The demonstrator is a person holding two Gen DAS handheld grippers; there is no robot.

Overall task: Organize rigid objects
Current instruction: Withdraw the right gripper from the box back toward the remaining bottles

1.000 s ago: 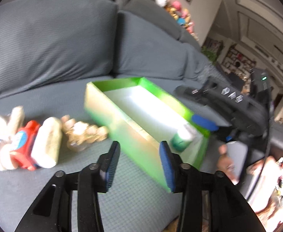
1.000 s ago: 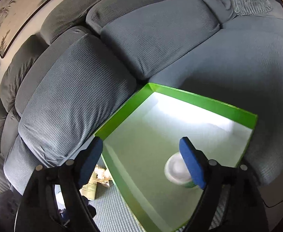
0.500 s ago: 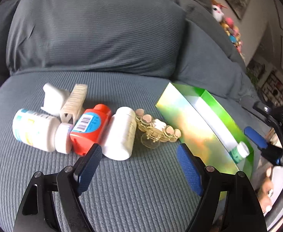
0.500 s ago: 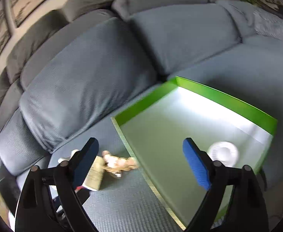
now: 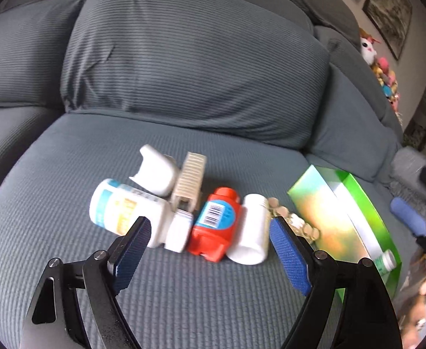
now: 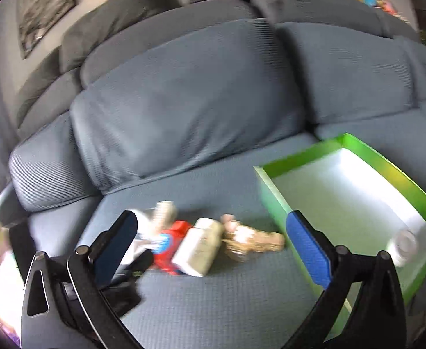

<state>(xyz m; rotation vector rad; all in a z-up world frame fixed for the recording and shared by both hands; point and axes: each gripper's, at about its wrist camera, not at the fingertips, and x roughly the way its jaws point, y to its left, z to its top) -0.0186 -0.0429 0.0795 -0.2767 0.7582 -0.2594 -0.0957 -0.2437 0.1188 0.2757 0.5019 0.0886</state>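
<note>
Grey ribbed sofa cushions (image 5: 183, 67) fill the background, and the loose things lie in a tight row on the seat in front of them. From the left: a white bottle with a blue and yellow label (image 5: 125, 212) on its side, a white scoop-shaped cap (image 5: 154, 171) and a ribbed beige clip (image 5: 189, 180) leaning behind it, a red bottle with a barcode (image 5: 215, 226), a plain white bottle (image 5: 252, 232), then a small gold-coloured piece (image 5: 297, 226), blurred, perhaps a hair claw. Furthest right stands the green box (image 6: 311, 157), with one small white-capped bottle (image 6: 403, 242) already inside near its right wall.

The left gripper (image 5: 210, 247) hangs over the red and white bottles, its jaws having just been opening, now spread with nothing between them. The right gripper (image 6: 213, 244) has also just been opening and stands at its widest, empty, near the row.

Risk lies in the crowding: the bottles touch, so a pad coming down on one would likely roll its neighbour on the soft, yielding seat, or catch two at once. Both grippers aiming at the same cluster could collide.

Open seat lies in front of the row; the box's near wall stands close beside the gold piece, leaving little room there.
</note>
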